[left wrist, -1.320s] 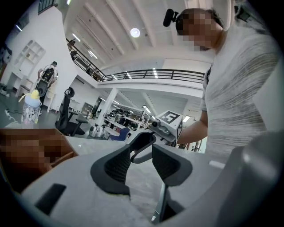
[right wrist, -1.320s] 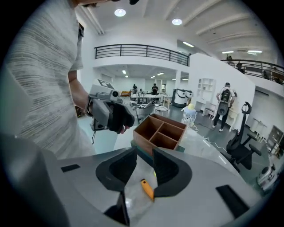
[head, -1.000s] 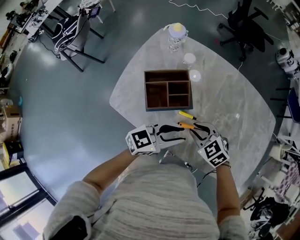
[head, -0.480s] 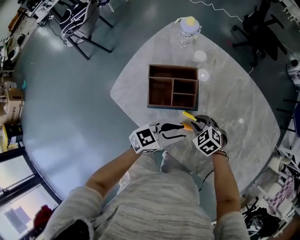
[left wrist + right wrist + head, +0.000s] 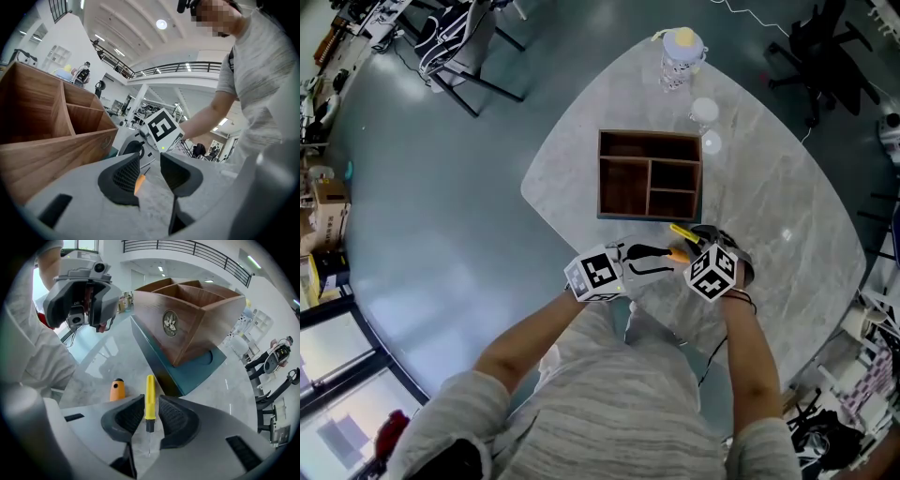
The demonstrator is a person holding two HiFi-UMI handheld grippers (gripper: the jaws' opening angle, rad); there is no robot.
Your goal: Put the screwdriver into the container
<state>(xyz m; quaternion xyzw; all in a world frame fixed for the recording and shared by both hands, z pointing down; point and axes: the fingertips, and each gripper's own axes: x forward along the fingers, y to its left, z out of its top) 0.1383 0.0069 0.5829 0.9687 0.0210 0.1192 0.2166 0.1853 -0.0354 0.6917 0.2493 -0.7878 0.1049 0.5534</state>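
Observation:
The yellow screwdriver [image 5: 149,401] lies on the marble table just in front of the wooden container [image 5: 649,187], and also shows in the head view as the yellow screwdriver [image 5: 682,231]. My right gripper [image 5: 151,412] points steeply down over it, open, with the handle between the jaws and a thin gap on each side. An orange screwdriver [image 5: 117,390] lies beside it to the left. My left gripper [image 5: 150,171] is held low and nearly level, open, with the orange screwdriver [image 5: 138,183] seen on the table past its jaws. In the head view the left gripper [image 5: 664,254] and right gripper [image 5: 697,241] nearly meet.
The container [image 5: 187,319] has several compartments and stands on a teal base. Beyond it on the table [image 5: 769,187] are a bottle [image 5: 680,54] and two small white lids [image 5: 704,111]. The table's near edge runs under my hands. Chairs and stands fill the floor around.
Both grippers have sunk toward the table. The right one has tipped further down and come over the yellow screwdriver, whose handle now sits between its jaws.

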